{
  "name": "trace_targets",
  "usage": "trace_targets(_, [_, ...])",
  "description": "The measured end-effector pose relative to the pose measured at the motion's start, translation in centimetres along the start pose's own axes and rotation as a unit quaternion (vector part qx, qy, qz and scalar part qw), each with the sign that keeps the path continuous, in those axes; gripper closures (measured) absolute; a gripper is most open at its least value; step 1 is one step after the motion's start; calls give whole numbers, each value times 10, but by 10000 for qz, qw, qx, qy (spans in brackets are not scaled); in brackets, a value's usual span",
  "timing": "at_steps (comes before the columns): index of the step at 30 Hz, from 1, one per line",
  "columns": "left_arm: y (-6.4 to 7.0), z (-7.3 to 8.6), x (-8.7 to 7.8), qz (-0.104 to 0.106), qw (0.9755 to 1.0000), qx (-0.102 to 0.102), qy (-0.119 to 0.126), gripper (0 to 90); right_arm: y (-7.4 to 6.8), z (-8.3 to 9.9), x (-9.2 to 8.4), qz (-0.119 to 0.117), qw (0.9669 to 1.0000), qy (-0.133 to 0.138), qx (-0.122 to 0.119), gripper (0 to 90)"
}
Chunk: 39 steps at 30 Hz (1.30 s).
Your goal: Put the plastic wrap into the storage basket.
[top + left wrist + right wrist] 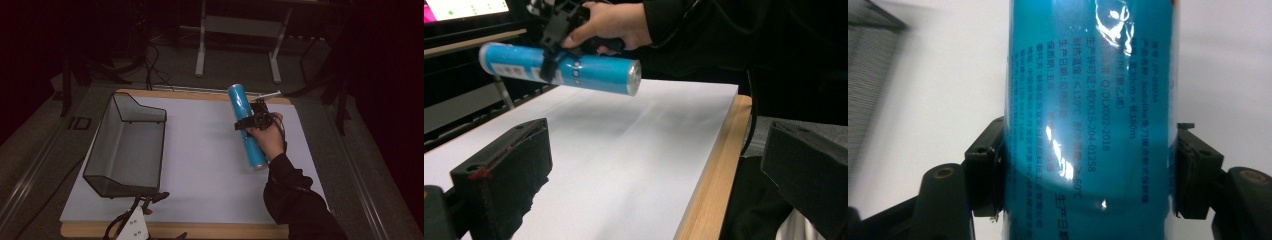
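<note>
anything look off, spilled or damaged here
Nothing stands out. The blue roll is held off the white board in the right gripper, jaws closed on its sides. The mesh basket sits upright and empty at the left. The left gripper rests open at the near edge.

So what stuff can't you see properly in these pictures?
- Blue tube: both ends cut off by the top and bottom edges of the right gripper view; its small print is too blurred to read.
- Left gripper: partly cut off by the bottom edge of the high view.
- Wire basket: a blurred sliver at the left edge of the right gripper view.
- Room behind the table: too dark in the high view.
</note>
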<state>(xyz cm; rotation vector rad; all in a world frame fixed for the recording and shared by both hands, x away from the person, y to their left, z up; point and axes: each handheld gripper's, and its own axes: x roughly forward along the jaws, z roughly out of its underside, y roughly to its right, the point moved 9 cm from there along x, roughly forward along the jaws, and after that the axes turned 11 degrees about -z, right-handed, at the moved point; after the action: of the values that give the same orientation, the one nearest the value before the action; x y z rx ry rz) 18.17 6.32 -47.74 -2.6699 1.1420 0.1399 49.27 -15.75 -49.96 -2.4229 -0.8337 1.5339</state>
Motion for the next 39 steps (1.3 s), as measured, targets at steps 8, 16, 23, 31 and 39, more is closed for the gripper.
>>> trace_targets(8, [0,0,0,-5,10000,-9,-5,8,-33,-14,-8,-397,9986,334,-44,316])
trace_targets(16, [-1,0,0,-9,10000,-20,-13,8,-63,-20,-6,-717,9958,554,-129,316])
trace_targets(23, [-2,0,-1,-35,10000,-41,30,8,-102,-27,-1,-873,9928,752,-340,316])
trace_targets(31, [-9,-1,1,-371,9990,-169,164,8,-135,-34,0,-890,9904,912,-535,316])
trace_targets(39, [-9,0,1,-555,9981,-84,262,8,-177,-40,10,-1107,9868,1007,-625,316])
